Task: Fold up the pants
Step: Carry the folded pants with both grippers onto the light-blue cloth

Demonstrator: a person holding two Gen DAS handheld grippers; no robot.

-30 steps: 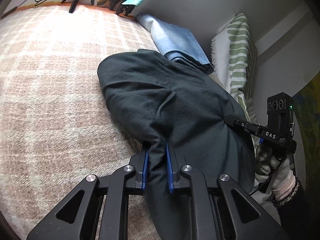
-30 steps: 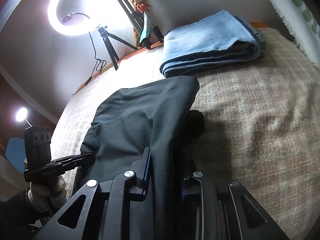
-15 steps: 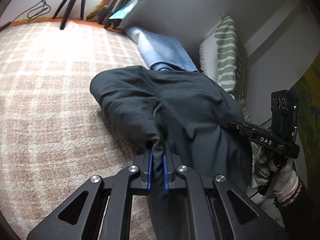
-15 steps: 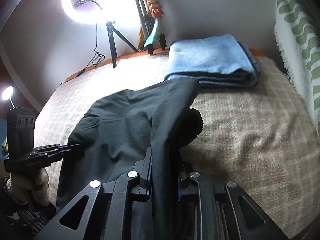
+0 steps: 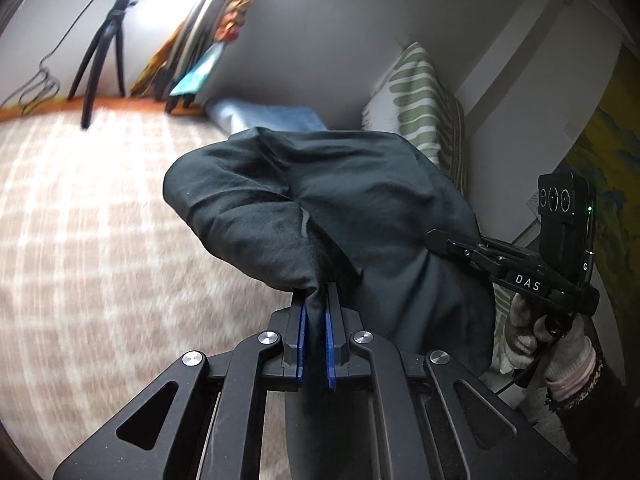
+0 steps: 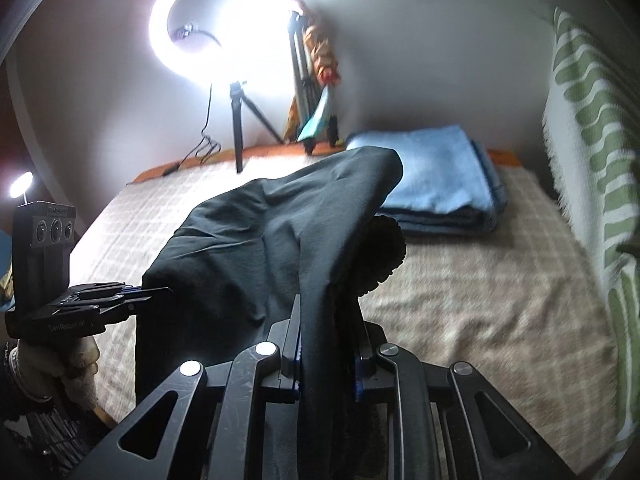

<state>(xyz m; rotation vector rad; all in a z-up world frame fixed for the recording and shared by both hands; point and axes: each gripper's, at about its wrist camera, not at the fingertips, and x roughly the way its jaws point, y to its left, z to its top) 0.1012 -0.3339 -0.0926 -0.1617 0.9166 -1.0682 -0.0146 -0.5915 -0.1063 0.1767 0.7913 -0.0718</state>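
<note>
A folded blue blanket (image 6: 436,178) lay near the far wall, just behind the raised dark pants (image 5: 340,216). A green-striped pillow (image 6: 592,128) stood along the right side. At the far edge a lit ring lamp (image 6: 224,28) stood on a tripod (image 6: 240,120). The checked beige bedspread (image 6: 480,288) lay bare and roomy to the right of the pants and to their left in the left wrist view. The pants were soft, matte and creased, hanging in a hump above the bed. The left gripper (image 5: 316,312) was nearly closed, pinching one bunched edge between blue pads; the right gripper (image 6: 326,344) clamped a thicker fold.
</note>
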